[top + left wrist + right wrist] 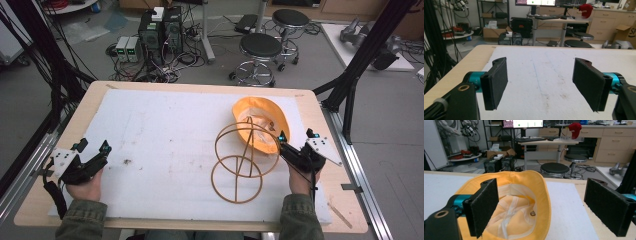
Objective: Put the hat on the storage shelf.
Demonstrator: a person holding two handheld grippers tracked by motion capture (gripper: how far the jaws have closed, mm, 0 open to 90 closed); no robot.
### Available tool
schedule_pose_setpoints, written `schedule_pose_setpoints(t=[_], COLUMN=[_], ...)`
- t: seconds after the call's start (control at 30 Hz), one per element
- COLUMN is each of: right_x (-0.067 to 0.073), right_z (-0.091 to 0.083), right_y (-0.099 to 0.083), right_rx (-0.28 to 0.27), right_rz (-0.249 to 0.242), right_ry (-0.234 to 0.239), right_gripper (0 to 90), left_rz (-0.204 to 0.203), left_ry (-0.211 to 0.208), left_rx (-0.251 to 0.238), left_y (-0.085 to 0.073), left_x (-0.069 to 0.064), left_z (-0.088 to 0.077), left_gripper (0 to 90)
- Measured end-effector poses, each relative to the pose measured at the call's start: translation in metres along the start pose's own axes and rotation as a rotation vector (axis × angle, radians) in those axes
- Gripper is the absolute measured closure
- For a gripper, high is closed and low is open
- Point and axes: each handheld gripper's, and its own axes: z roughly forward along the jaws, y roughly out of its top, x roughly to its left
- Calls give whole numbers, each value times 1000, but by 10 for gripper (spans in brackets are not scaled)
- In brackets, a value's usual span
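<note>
Nearest the bottom edge of the high view, two sleeved forearms are seen, each hand wrapped around a gripper. On the person's left, the left gripper (95,155) is held low over the white mat (165,135) that covers the wooden counter (82,112); its fingers (495,83) are spread wide apart, and between them only bare, lightly stained mat is seen in the left gripper view. Nothing is touched by them. Well apart from it, on the person's right, the right gripper (287,145) is held with its fingers (482,206) likewise wide open and nothing clamped between them.

Just ahead of the right fingers, an orange hat (260,122) is found lying upside down on the mat, its pale lining and seam tapes turned upward. In the right gripper view the brim is seen passing under and behind the left-hand finger, while the right-hand finger (610,206) stands clear of the hat, over the mat's edge and the bare counter. Whether the hat is touched by the nearer finger cannot be told. Beside the right fingers, toward the left gripper, a tan wire hat stand (240,160) is seen on its side, its round base ring flat toward the person and its hoops overlapping the hat's edge.

Beyond the counter's far edge, two black stools (260,47), computer towers (160,30) and tangled cables are seen on the grey floor.
</note>
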Motion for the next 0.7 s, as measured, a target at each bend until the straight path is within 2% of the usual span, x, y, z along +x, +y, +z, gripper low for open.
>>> schedule_pose_setpoints(t=[0.1, 0.17, 0.27, 0.37, 0.4, 0.63, 0.7], right_x=[-1, -2, -3, -2, -1, 6, 8], right_z=[8, 16, 20, 26, 29, 45, 53], right_y=[3, 5, 7, 12, 15, 20, 19], right_rx=[21, 64, 75, 107, 145, 161, 183], right_rz=[-2, -9, 4, 12, 13, -4, -11], right_ry=[2, -19, -23, -47, -45, 3, 7], right_gripper=[112, 112, 112, 112, 113, 113, 113], left_rz=[6, 5, 4, 1, 0, -12, -14], left_ry=[-8, -12, -13, -10, -8, -17, -17], left_rx=[3, 4, 2, 1, 0, -3, -3], left_y=[0, 0, 0, 0, 1, 1, 1], left_x=[-2, -3, -4, -5, -5, -6, -6], left_z=[3, 4, 6, 9, 10, 15, 15], left_gripper=[284, 284, 285, 285, 284, 285, 284])
